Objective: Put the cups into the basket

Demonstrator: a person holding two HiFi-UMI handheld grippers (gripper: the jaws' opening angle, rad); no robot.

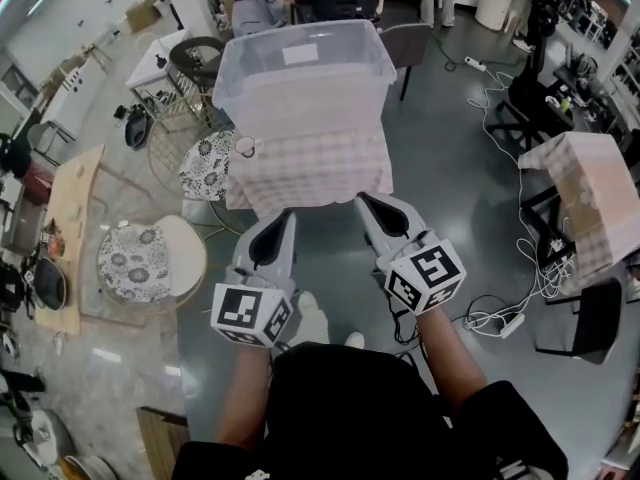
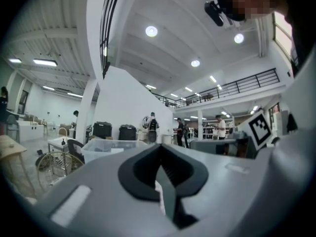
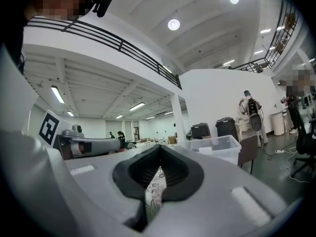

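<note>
**Desk:** What can't you make out from there?

**Me:** The basket point(image 1: 300, 73), mostly. Its walls are cloudy plastic, so I can't tell from the head view what lies inside. It takes up most of the counter point(image 1: 310, 183), which is draped in checks down past its legs. My own torso point(image 1: 350, 408) cuts off the bottom of that view.

**Desk:** And the cups?

**Me:** I can pick out one cup point(image 1: 245, 147) — small, pale, at the counter's left edge, just beside the basket's near-left corner. It's too small to tell more.

**Desk:** Room to move?

**Me:** There's grey floor point(image 1: 440, 168) between me and the counter's near edge. Flowered stools point(image 1: 150, 258) crowd the left, and cables point(image 1: 520, 308) trail on the right. My left gripper point(image 1: 285, 218) and right gripper point(image 1: 365, 200) are both closed on nothing — level, just short of that edge.
</note>
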